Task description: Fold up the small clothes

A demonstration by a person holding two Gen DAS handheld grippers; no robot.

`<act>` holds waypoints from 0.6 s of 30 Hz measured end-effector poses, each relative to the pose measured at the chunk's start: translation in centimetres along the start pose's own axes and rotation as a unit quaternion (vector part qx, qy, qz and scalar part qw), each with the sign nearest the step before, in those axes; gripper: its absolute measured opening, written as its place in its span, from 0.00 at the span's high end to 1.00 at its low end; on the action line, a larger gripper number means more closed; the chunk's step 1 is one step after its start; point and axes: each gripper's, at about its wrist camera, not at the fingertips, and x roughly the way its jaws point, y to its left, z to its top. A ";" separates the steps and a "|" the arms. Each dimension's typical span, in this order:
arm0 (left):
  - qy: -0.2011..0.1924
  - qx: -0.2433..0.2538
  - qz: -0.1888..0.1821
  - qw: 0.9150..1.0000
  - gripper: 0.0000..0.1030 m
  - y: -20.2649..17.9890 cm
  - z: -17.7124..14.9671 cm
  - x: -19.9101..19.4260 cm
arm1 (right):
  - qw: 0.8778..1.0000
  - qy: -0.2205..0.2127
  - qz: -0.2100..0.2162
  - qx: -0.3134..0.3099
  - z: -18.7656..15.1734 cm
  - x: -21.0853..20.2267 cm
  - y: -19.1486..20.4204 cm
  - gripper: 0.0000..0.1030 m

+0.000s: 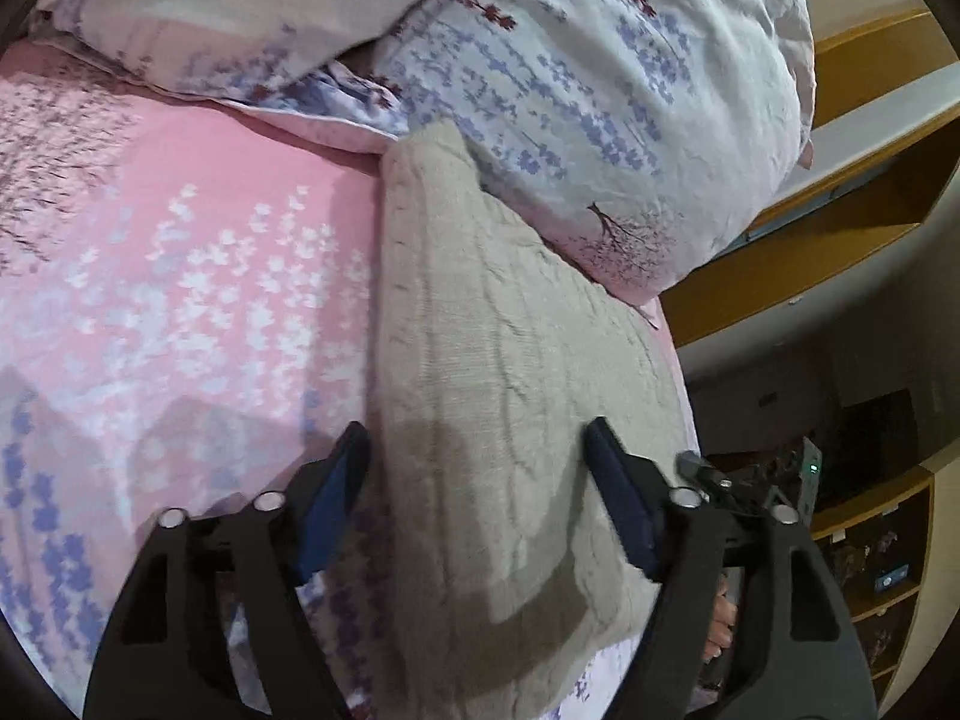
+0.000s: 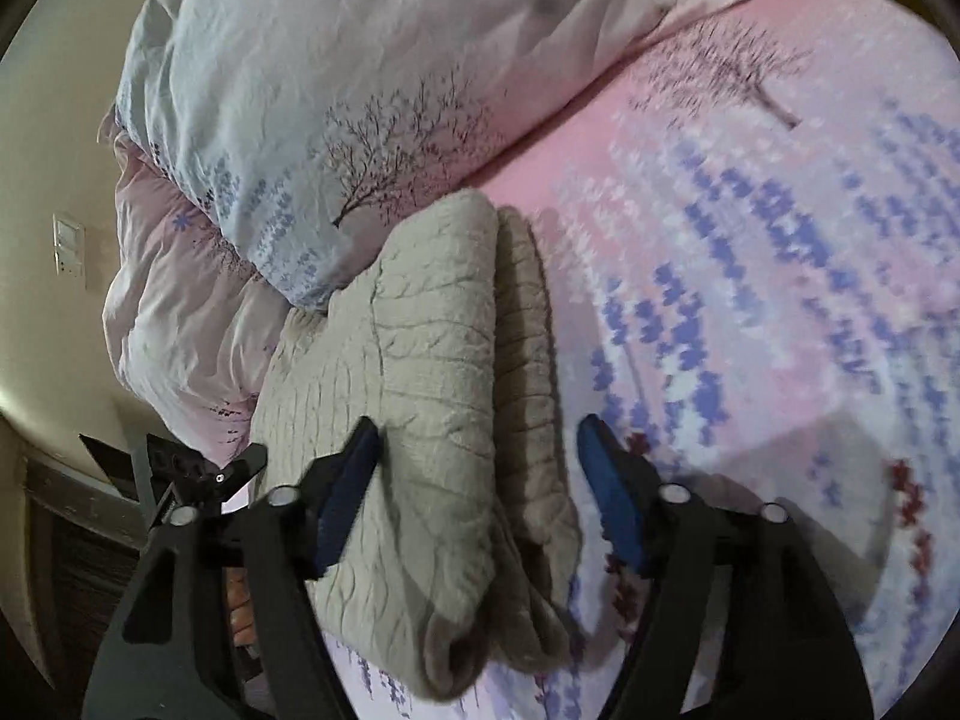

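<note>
- Two grippers, left gripper (image 1: 477,492) and right gripper (image 2: 477,489), hung jaws spread, gripping nothing, above the beige sweater (image 2: 420,390).
- Lay folded into a layered bundle against the floral duvet (image 2: 312,90).
- Seemingly little left beyond tidying.

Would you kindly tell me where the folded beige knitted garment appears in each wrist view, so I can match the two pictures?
Left wrist view: the folded beige knitted garment runs from centre down to the bottom, between the open left gripper fingers.
Right wrist view: the garment lies centre-left, under the open right gripper.
Shared landmark: the bare tree print on the pale quilt, just beyond the garment's far end.
</note>
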 end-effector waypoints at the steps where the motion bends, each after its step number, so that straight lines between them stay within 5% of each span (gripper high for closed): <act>1: 0.005 -0.006 -0.010 1.000 0.41 0.0 0.0 0.3 | 1.000 0.005 0.008 0.004 0.0 0.3 0.0 0.51; 3: -0.002 -0.013 -0.015 1.000 0.50 0.2 0.0 0.5 | 1.000 0.007 0.024 0.015 -0.1 0.8 -0.2 0.66; 7: -0.002 -0.004 -0.039 0.999 0.63 0.4 0.2 -0.7 | 0.999 -0.011 0.033 0.009 -0.7 0.2 0.9 0.74; 11: -0.014 0.032 -0.031 0.999 0.64 0.3 0.0 -4.5 | 0.997 -0.011 0.061 -0.038 -1.8 -0.2 4.9 0.76; 18: -0.046 0.035 0.036 0.998 0.60 4.7 -0.9 -11.3 | 0.985 0.042 0.012 -0.164 -5.6 5.8 11.7 0.75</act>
